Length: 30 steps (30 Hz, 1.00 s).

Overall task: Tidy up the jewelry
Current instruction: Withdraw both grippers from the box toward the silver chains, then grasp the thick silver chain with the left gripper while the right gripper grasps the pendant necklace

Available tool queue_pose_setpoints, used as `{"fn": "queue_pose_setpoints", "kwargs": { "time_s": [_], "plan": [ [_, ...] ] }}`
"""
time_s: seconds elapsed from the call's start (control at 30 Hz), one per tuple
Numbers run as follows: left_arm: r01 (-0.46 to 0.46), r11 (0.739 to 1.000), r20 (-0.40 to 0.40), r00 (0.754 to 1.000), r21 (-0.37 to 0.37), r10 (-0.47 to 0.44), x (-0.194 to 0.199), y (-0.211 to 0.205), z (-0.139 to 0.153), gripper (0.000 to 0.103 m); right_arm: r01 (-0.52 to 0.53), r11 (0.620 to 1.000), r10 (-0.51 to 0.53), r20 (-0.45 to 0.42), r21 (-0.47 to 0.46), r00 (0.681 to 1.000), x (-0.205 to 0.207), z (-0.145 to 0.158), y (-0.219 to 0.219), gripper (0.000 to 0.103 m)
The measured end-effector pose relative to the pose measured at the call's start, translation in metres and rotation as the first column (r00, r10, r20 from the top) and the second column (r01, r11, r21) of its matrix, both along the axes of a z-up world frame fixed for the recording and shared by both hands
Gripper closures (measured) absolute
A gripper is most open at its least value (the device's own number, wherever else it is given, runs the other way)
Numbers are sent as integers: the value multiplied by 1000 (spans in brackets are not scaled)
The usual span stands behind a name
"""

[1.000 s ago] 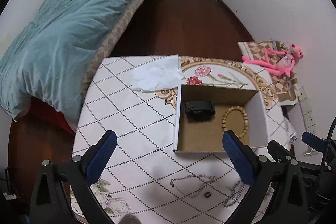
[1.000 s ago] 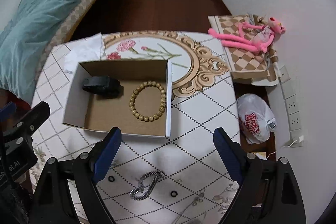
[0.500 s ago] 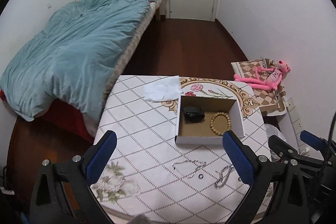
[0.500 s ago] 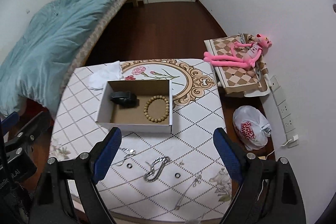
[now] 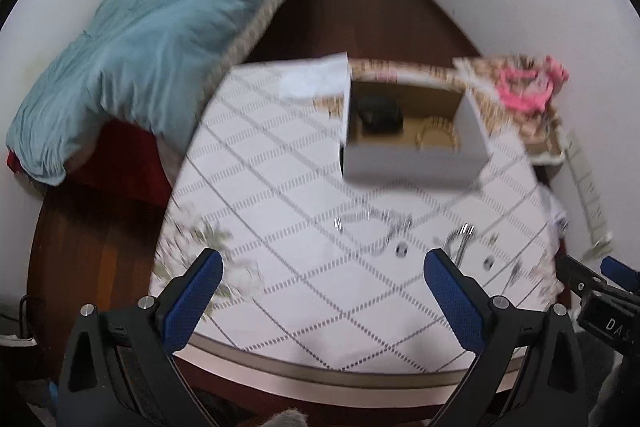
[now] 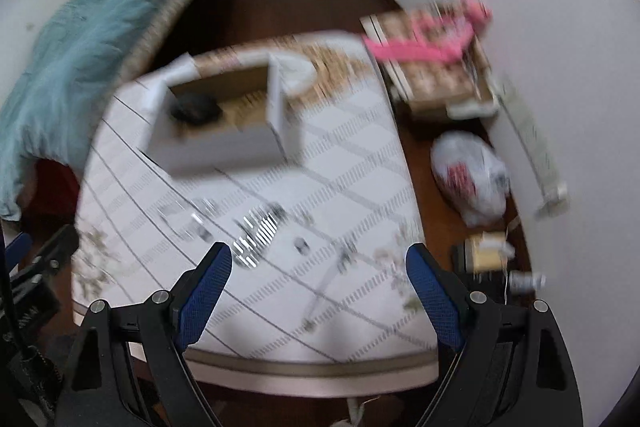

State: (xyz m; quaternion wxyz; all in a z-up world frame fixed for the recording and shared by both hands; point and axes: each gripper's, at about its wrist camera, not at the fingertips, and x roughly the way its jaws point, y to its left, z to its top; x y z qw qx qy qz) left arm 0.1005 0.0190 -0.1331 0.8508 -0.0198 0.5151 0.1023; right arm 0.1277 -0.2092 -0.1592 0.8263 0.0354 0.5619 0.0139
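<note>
An open cardboard box stands on the white patterned table. A black item and a wooden bead bracelet lie inside it. Silver chains and small rings lie loose on the table in front of the box. Both views are blurred. My left gripper is open and empty above the table's near edge. My right gripper is open and empty, also above the near edge.
A bed with a teal duvet stands left of the table. A pink plush toy lies on a checked box to the right. A white plastic bag sits on the floor. White paper lies beside the box.
Both grippers have pulled back and away from the box toward the table's near edge. The views now blur with motion. Both stay open.
</note>
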Motion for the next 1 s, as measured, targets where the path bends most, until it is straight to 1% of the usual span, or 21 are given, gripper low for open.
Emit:
{"fn": "queue_pose_setpoints", "kwargs": {
  "time_s": [0.07,0.17,0.2,0.23,0.3,0.33,0.37,0.4,0.43,0.47,0.5,0.53,0.6,0.67,0.8,0.83,0.9,0.97,1.0],
  "plan": [
    [1,1000,-53,999,7,-1,0,-6,-24,0,29,999,-28,-62,14,998,-4,-29,-11,13],
    [8,1000,-112,994,12,-7,-1,-15,-50,0,44,998,-37,-139,48,990,-11,-69,-18,24],
    [12,1000,-124,992,13,-10,-3,-17,-56,0,46,997,-36,-163,55,986,-15,-83,-17,26],
    [14,1000,-140,990,16,-12,-4,-19,-63,0,50,997,-38,-179,65,983,-18,-93,-16,28],
    [17,1000,-161,987,20,-13,-4,-19,-72,0,50,996,-34,-204,73,978,-24,-109,-10,37],
    [17,1000,-169,986,18,-14,-5,-20,-75,0,44,996,-27,-214,73,977,-27,-115,-6,38],
    [17,1000,-177,984,14,-14,-6,-20,-78,0,38,997,-22,-219,66,975,-30,-120,-2,42],
    [18,1000,-183,983,11,-16,-5,-21,-81,0,31,999,-20,-221,44,975,-33,-123,2,49],
    [21,1000,-190,982,2,-20,-5,-21,-83,0,13,1000,-12,-189,1,982,-38,-122,9,54],
    [24,1000,-194,981,-10,-25,-4,-23,-85,1,4,999,-10,-177,-34,984,-40,-122,12,66],
    [29,999,-196,980,-23,-33,-3,-25,-87,1,0,999,-8,-160,-51,987,-42,-121,14,89],
    [37,999,-197,980,-38,-44,-1,-28,-88,1,1,999,-8,-151,-47,988,-42,-121,14,93],
    [61,995,-195,978,-78,-75,4,-35,-90,1,15,1000,-17,-149,-16,989,-40,-119,8,93],
    [93,987,-192,974,-132,-118,11,-44,-92,1,36,999,-37,-143,-9,989,-35,-118,-1,93],
    [159,970,-191,962,-185,-194,32,-67,-102,1,94,995,-90,-132,20,987,-20,-113,-23,93],
    [172,966,-195,958,-192,-209,37,-73,-105,4,106,994,-102,-132,25,986,-15,-112,-28,93],
    [205,960,-205,948,-190,-243,46,-85,-112,8,119,993,-114,-129,27,985,-6,-112,-36,93],
    [241,956,-211,938,-169,-273,53,-96,-117,16,126,992,-122,-129,27,984,-1,-113,-40,93],
    [255,954,-217,934,-157,-286,54,-101,-119,27,131,991,-126,-131,29,983,1,-114,-42,93]
  ]
}}
